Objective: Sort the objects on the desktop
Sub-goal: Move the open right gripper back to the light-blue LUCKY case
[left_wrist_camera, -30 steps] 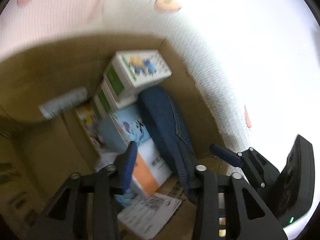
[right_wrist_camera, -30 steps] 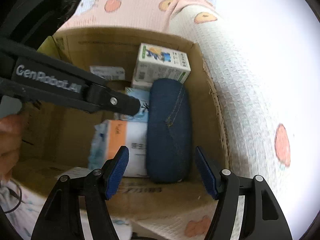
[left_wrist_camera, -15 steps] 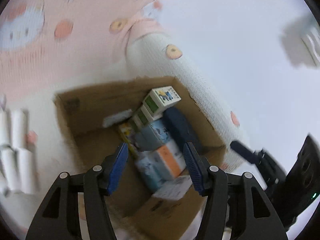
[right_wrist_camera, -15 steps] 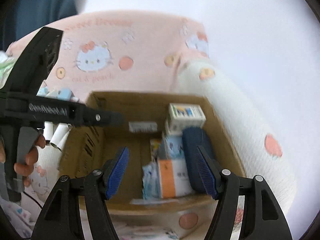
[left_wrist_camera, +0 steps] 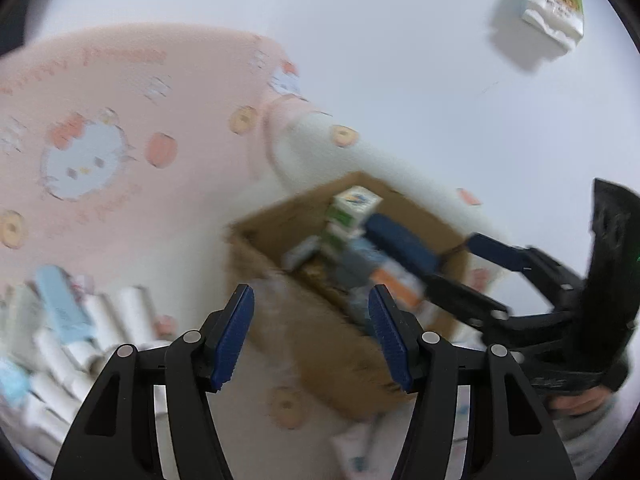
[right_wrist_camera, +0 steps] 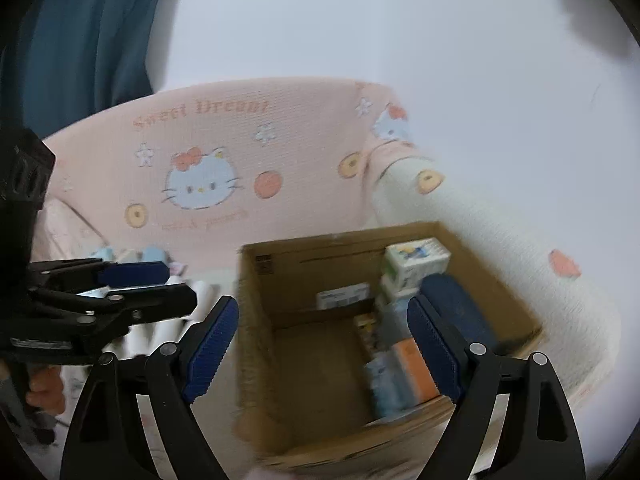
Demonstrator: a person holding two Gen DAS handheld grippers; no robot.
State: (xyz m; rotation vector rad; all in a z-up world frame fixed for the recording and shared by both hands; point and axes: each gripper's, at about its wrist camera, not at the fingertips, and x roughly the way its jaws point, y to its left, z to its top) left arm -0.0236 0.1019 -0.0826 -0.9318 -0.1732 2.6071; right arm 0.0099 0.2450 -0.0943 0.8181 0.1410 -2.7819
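Observation:
A brown cardboard box (right_wrist_camera: 320, 360) stands on a pink-and-white Hello Kitty cover; it also shows in the left wrist view (left_wrist_camera: 320, 344). Along its right side lie a blue denim case (right_wrist_camera: 460, 304), white-and-green cartons (right_wrist_camera: 416, 260) and an orange-and-white pack (right_wrist_camera: 412, 372). My left gripper (left_wrist_camera: 312, 336) is open and empty, above and left of the box. My right gripper (right_wrist_camera: 324, 352) is open and empty, above the box's near side. Each gripper shows in the other's view: the right gripper (left_wrist_camera: 460, 264), the left gripper (right_wrist_camera: 152, 284).
Several white rolls and light-blue packs (left_wrist_camera: 76, 320) lie left of the box. A pink Hello Kitty cushion back (right_wrist_camera: 208, 168) stands behind. A small colourful pack (left_wrist_camera: 554, 0) hangs on the white wall. A dark blue curtain (right_wrist_camera: 88, 32) is at the far left.
Both grippers have pulled up and back out of the box, which now looks much smaller. The denim case stays in the box, by its right wall. Both stay open and empty.

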